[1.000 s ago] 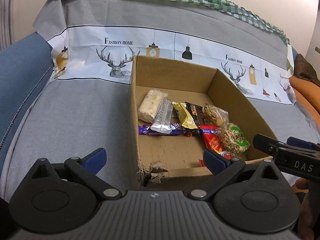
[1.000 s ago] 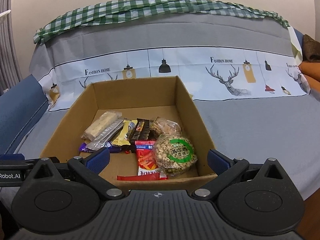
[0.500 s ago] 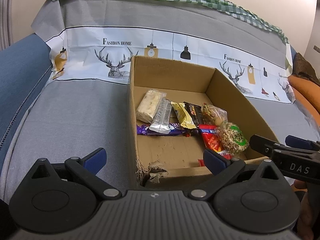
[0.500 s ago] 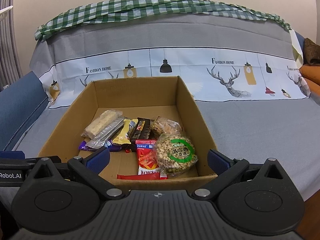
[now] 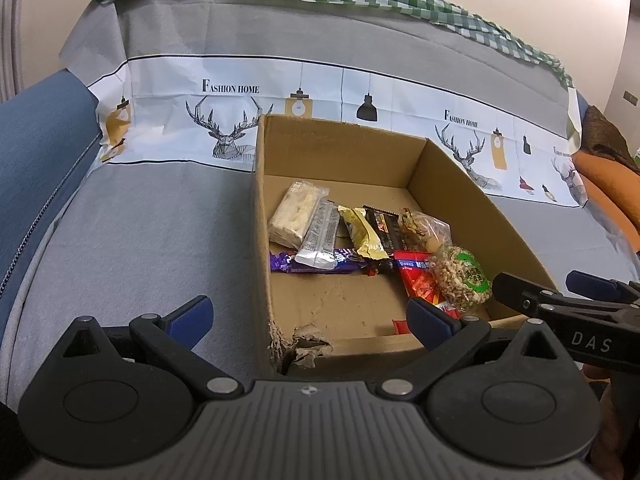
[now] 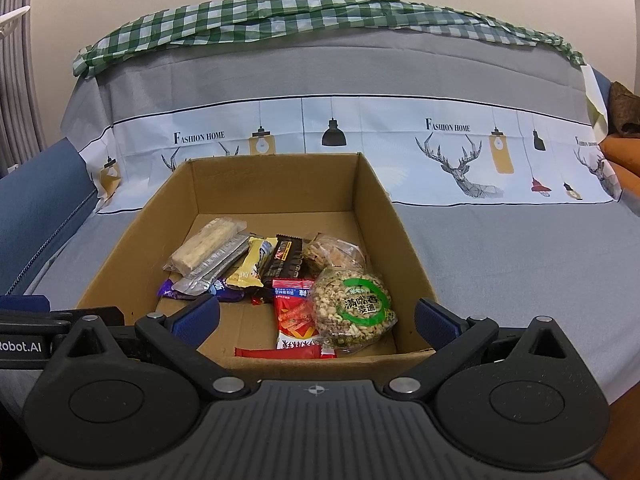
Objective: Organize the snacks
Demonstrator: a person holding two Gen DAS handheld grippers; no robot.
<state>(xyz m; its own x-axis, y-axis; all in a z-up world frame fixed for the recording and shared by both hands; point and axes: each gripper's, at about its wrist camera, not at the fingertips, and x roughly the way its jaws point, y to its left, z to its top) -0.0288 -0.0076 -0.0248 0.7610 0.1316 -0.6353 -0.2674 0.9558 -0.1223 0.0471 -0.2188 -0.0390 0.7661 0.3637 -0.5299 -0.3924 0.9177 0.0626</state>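
Observation:
An open cardboard box (image 5: 460,176) (image 6: 376,208) stands on a grey sofa cover and holds several snacks. Among them are a pale nougat bar (image 5: 296,214) (image 6: 204,245), a silver wrapper (image 5: 320,236), a yellow bar (image 6: 251,262), a black bar (image 6: 285,258), a purple bar (image 5: 316,265), a red packet (image 6: 296,314) and a round nut pack with a green label (image 6: 354,308) (image 5: 464,280). My left gripper (image 5: 308,320) is open and empty in front of the box's torn near wall. My right gripper (image 6: 316,320) is open and empty at the near edge.
The sofa back carries a white printed band with deer and lamps (image 6: 452,160) and a green checked cloth (image 6: 280,16) on top. A blue armrest (image 5: 36,152) is at the left, orange cushions (image 5: 608,184) at the right. Bare grey seat lies on both sides of the box.
Both grippers have barely shifted; the views have drifted slightly. Nothing was picked up or let go.

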